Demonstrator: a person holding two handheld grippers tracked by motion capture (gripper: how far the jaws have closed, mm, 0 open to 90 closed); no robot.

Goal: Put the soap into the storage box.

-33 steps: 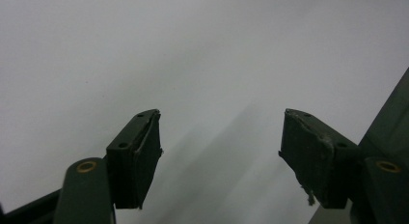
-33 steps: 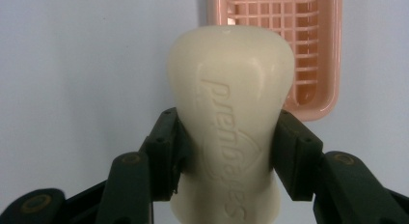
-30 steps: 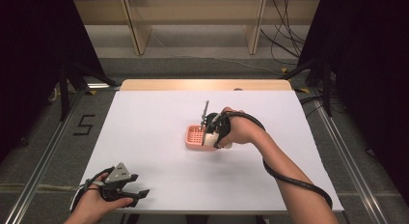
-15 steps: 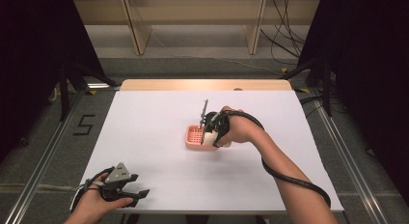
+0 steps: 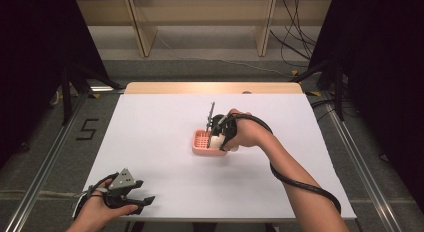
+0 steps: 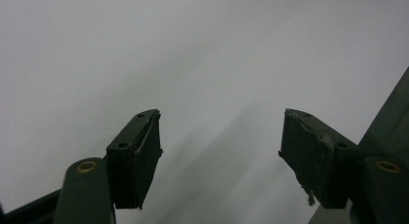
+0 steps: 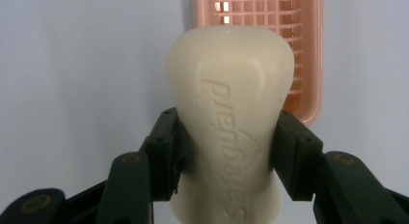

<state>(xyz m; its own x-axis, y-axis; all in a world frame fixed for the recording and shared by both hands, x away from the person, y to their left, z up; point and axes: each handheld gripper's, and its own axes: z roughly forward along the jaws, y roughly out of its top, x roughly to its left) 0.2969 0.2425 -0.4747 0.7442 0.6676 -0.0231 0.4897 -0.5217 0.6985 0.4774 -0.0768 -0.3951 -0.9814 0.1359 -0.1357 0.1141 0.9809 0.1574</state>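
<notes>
A cream bar of soap [image 7: 231,113] with embossed lettering sits clamped between the black jaws of my right gripper [image 7: 226,154]. Just beyond it lies a pink slotted soap tray [image 7: 299,45]. In the high view the right gripper [image 5: 218,137] holds the soap [image 5: 216,141] over the near right part of the pink tray [image 5: 201,141] at the table's middle. My left gripper [image 5: 135,204] rests at the front left edge of the white table [image 5: 160,122], its jaws wide apart. In the left gripper view the left gripper [image 6: 219,154] has nothing between its pads but bare white surface.
A black cable [image 5: 295,179] trails from the right gripper along the forearm. A wooden strip [image 5: 210,88] borders the table's far edge, with shelving [image 5: 200,22] behind. Grey floor with metal rails [image 5: 45,157] flanks the table on both sides.
</notes>
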